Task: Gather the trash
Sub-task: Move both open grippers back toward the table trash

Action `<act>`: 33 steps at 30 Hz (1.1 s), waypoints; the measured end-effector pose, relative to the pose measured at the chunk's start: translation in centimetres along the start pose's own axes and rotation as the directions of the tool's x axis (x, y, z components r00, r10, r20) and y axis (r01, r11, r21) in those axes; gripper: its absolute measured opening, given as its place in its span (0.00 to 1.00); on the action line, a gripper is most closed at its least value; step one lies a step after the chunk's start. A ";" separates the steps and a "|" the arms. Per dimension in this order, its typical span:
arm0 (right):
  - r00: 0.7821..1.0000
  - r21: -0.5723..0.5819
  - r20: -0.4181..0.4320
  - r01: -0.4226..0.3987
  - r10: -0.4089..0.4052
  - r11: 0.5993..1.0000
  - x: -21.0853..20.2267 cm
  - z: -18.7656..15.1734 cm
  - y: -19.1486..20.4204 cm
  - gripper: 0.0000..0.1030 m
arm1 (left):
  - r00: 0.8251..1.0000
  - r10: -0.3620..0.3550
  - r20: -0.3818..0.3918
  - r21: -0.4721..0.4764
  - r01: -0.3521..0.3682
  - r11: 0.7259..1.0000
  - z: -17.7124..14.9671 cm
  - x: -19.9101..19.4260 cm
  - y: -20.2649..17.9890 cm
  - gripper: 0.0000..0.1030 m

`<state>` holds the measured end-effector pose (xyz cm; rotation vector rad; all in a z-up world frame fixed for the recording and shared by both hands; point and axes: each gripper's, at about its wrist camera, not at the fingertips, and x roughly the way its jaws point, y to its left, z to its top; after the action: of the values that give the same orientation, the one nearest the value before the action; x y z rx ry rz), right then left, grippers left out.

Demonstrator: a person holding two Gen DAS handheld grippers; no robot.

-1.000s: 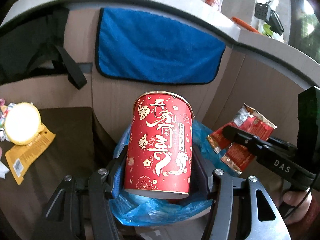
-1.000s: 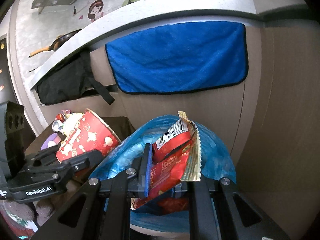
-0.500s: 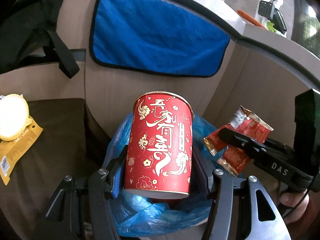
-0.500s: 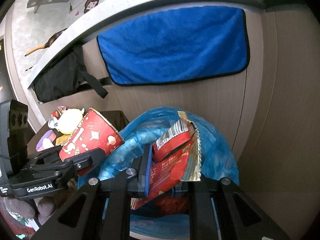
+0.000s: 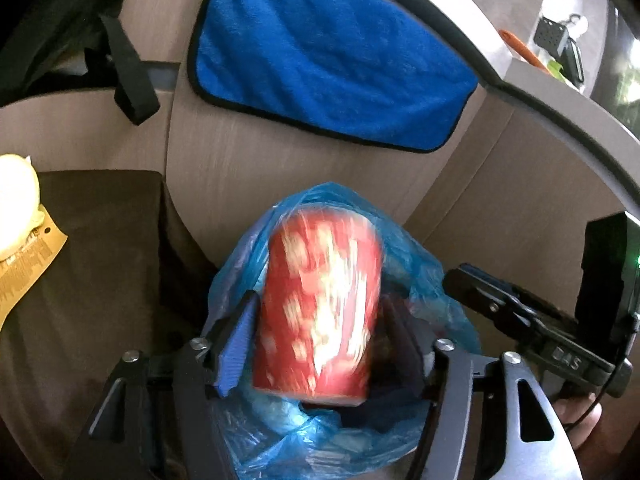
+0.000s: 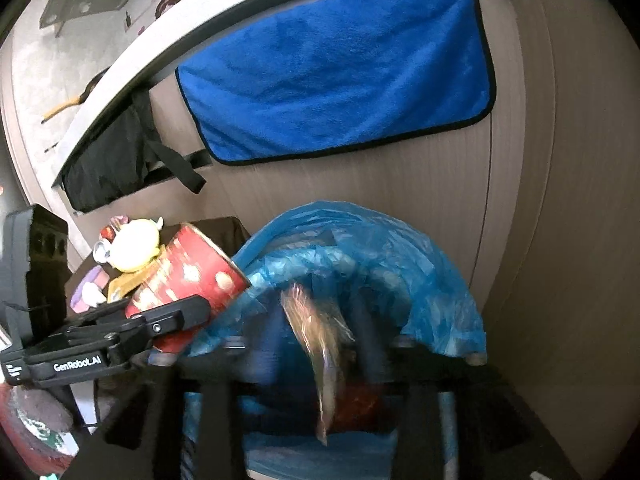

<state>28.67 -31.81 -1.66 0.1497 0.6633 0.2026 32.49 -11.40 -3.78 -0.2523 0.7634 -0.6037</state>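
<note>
A red paper cup (image 5: 320,312) with gold print, blurred by motion, stands between the fingers of my left gripper (image 5: 320,300) over the mouth of a blue plastic trash bag (image 5: 424,280). The jaws are opening, and gaps show on both sides of the cup. In the right wrist view, a red and gold snack wrapper (image 6: 320,344) streaks downward between the spread fingers of my right gripper (image 6: 318,308). Its jaws are opening too, clear of the wrapper, above the same blue bag (image 6: 400,272). The left gripper (image 6: 180,316) and the cup (image 6: 192,276) show at left there.
A blue towel (image 5: 320,60) hangs on the wooden panel behind the bag, beside a black bag (image 6: 108,168). To the left, a dark table (image 5: 100,240) holds a yellow packet (image 5: 28,260) and a pale round item (image 6: 134,244). A hand (image 5: 580,420) grips the right tool.
Both grippers sank toward the bag and opened. The cup and the wrapper, held firmly before, are now loose and blurred, and the wrapper is dropping into the bag.
</note>
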 end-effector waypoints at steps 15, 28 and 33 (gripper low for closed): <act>0.999 0.012 0.032 0.005 -0.005 1.000 -2.3 0.5 1.4 0.54 | 0.992 0.080 0.097 -0.049 -0.075 0.996 0.5 -5.5 2.7 0.92; 0.992 -0.129 0.000 -0.125 0.126 0.984 -1.3 0.3 11.5 0.57 | 0.877 0.467 0.115 -0.199 -0.440 0.876 -4.0 -17.6 16.1 0.97; 0.981 -0.195 -0.054 -0.194 0.187 0.961 0.9 -0.4 16.8 0.57 | 0.840 0.531 0.112 -0.304 -0.480 0.823 -6.4 -21.5 21.1 0.97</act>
<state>26.73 -15.25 0.90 0.0169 0.6598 0.4566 24.65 18.34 -4.94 -0.3317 0.6839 0.0382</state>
